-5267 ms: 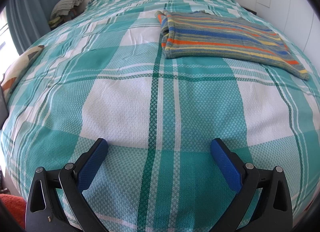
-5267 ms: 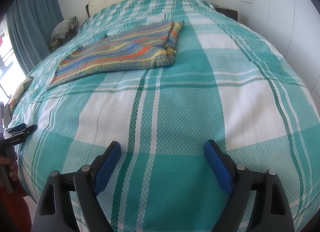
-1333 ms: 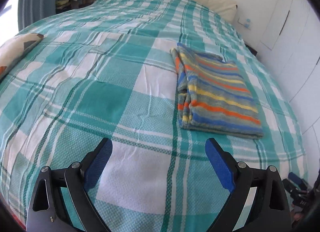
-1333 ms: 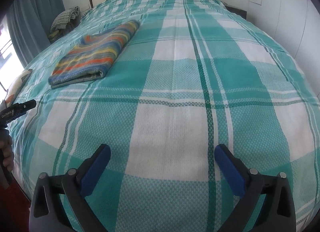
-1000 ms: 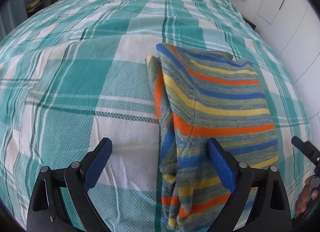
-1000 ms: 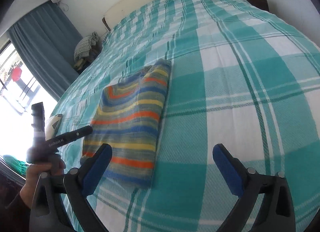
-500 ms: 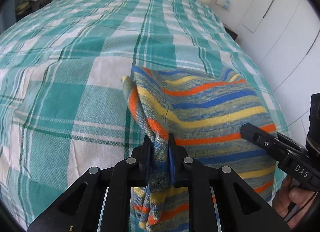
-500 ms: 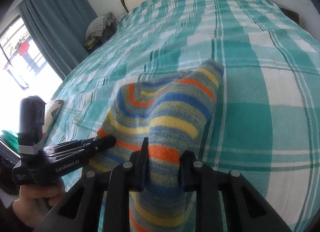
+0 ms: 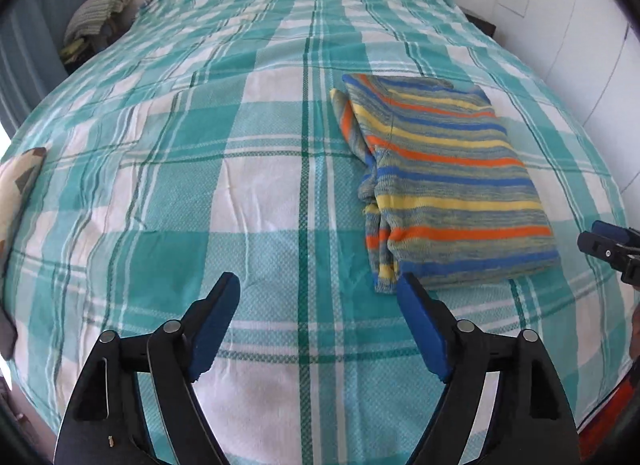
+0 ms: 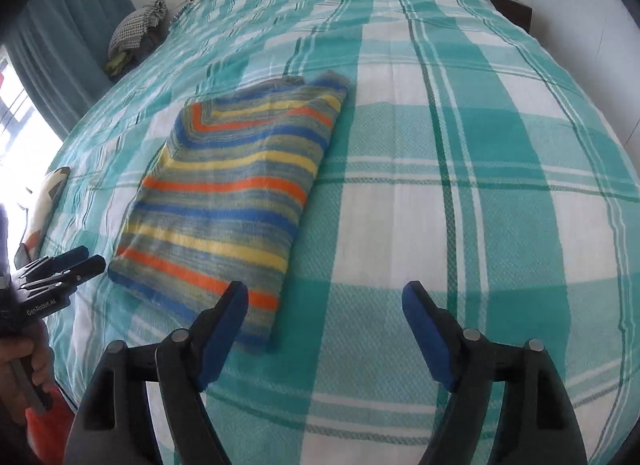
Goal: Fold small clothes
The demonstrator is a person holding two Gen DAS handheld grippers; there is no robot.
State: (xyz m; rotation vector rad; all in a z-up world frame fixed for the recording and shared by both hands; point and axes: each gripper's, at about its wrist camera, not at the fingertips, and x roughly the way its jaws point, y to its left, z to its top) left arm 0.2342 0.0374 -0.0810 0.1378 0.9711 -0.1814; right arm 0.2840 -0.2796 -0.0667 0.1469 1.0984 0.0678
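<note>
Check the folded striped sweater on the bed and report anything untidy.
On the striped sweater, one side is untidy: a lower layer sticks out past the top fold in a crumpled, uneven strip. The other edges look square.

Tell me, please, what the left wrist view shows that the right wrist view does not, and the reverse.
Only the left wrist view shows the loose sleeve edge along the garment's left side, and the left gripper with open jaws. Only the right wrist view shows a hand holding the other tool, and the right gripper, also open. Both show the folded striped sweater lying flat on the checked bedspread, held by neither gripper, both having just opened.
</note>
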